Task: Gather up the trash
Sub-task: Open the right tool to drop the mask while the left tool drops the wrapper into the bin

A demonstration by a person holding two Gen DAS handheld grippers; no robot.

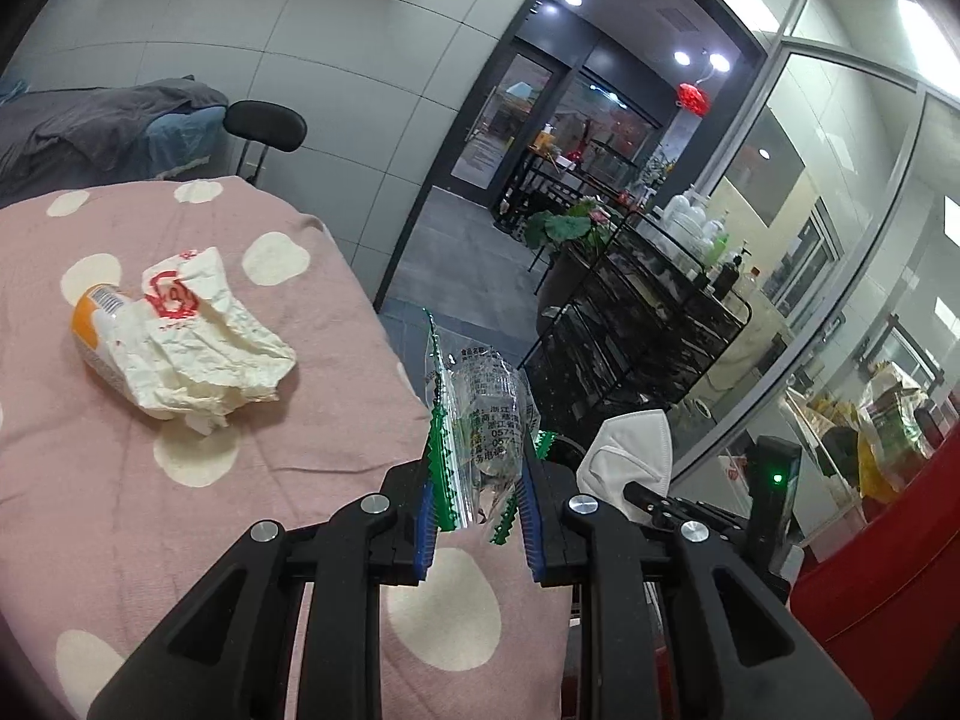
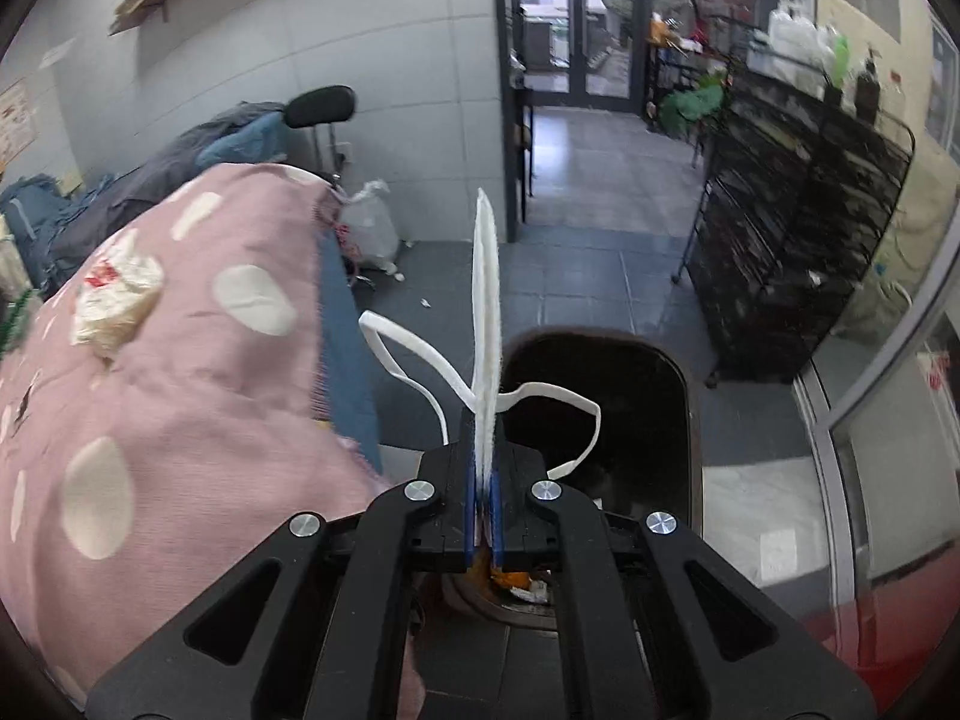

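Note:
My left gripper (image 1: 480, 480) is shut on a clear plastic wrapper with green zigzag edges (image 1: 480, 408), held up over the right edge of the pink dotted bed cover (image 1: 180, 480). My right gripper (image 2: 485, 480) is shut on a white face mask (image 2: 486, 300), seen edge-on with its ear loops hanging, held above the dark opening of a trash bin (image 2: 600, 396). The mask also shows in the left wrist view (image 1: 630, 444), to the right of the wrapper. On the cover lie a crumpled white paper with red print (image 1: 204, 336) and an orange and white bottle (image 1: 96, 324) partly under it.
A black wire shelf cart (image 2: 798, 228) with bottles stands right of the bin. A red object (image 1: 888, 570) sits low at the right. A black stool (image 1: 264, 126) and a pile of grey and blue cloth (image 1: 96, 126) are behind the bed. A glass partition runs along the right.

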